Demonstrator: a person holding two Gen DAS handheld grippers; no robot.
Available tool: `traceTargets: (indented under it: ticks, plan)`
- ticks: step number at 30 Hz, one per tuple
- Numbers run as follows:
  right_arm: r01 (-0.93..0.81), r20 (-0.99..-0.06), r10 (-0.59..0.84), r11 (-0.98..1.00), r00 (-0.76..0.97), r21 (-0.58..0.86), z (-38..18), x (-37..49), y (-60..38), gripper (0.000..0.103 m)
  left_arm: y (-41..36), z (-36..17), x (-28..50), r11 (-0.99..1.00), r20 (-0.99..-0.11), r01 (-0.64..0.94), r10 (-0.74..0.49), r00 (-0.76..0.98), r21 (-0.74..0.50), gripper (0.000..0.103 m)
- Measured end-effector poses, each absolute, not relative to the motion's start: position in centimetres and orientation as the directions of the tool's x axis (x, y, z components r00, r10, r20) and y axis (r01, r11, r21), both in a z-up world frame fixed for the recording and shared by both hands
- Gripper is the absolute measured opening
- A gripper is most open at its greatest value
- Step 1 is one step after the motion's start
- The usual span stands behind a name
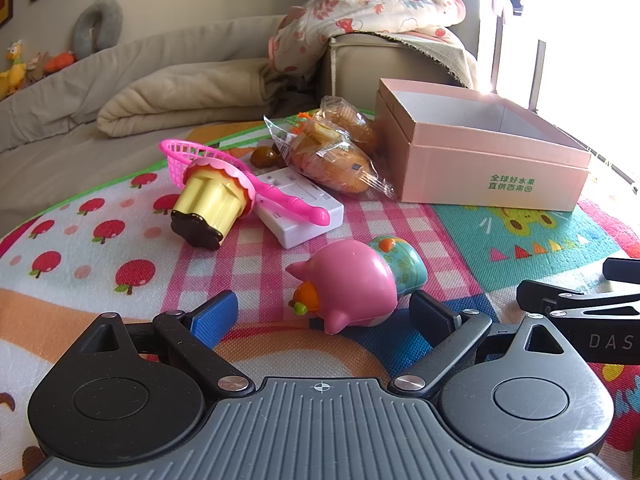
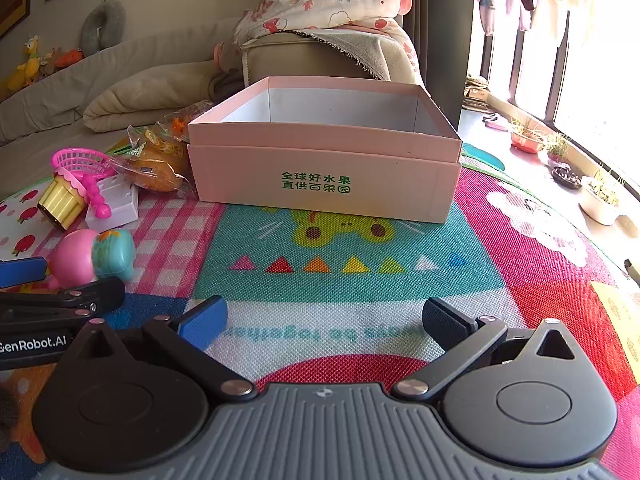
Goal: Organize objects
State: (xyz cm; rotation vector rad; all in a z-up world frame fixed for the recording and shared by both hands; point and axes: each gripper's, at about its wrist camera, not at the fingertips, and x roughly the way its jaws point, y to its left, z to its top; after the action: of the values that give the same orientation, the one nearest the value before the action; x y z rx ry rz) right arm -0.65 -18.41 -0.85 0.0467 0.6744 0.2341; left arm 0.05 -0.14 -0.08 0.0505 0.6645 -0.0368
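In the left wrist view, the left gripper (image 1: 322, 312) is spread wide and holds nothing. Its blue finger is at the lower left of the frame and its dark finger at the lower centre-right. Between them, a little further up, the pink toy (image 1: 348, 284) lies on its side on the play mat (image 1: 100, 280), and it touches the small teal toy (image 1: 400, 260) behind it. The fingers are near the pink toy but I cannot see that they touch it.

In the right wrist view, the right gripper (image 2: 324, 318) is also spread wide and empty, above the mat, and it looks at the pink box (image 2: 324, 176) in the centre of the frame. The box is open at the top and no object shows inside it, though its floor is hidden.

In the upper left of the left wrist view lie the other things: the cupcake toy (image 1: 210, 204), the pink scoop (image 1: 256, 184), the white block (image 1: 304, 208) and the wrapped cakes (image 1: 332, 152).

I judge that the step in hand is to take the pink toy with the left gripper. To do it well, bring the fingers forward until the round body is in the middle between them, then close slowly. The surface is smooth and round, so a grip near the edge may let it slip out. The teal toy should stay outside the fingers
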Motion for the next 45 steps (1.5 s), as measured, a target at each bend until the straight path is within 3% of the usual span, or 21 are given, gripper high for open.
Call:
traceTargets:
  ticks: [31, 35, 39, 45]
  plan:
    - [-0.203, -0.613, 0.239, 0.971, 0.753, 0.129, -0.9, -0.6, -18.6, 0.103, 0.1, -0.2, -0.1, 0.997, -0.620, 0.072, -0.031, 0.784, 0.041, 0.098]
    - [-0.231, -0.623, 0.236, 0.969, 0.746, 0.089, -0.6, -0.5, -18.2, 0.103, 0.3, 0.6, -0.1, 0.997, -0.662, 0.061, -0.022, 0.749, 0.036, 0.097]
    - [-0.238, -0.681, 0.286, 0.957, 0.674, 0.166, 0.1, 0.8, -19.1, 0.103, 1.1, 2.1, -0.8, 0.999, -0.717, 0.039, -0.016, 0.697, 0.016, 0.097]
    - [-0.270, -0.839, 0.249, 0.954, 0.483, 0.127, 1.3, 4.0, -18.0, 0.103, 3.0, 4.7, -0.3, 0.999, -0.758, -0.029, 0.006, 0.652, -0.017, 0.096]
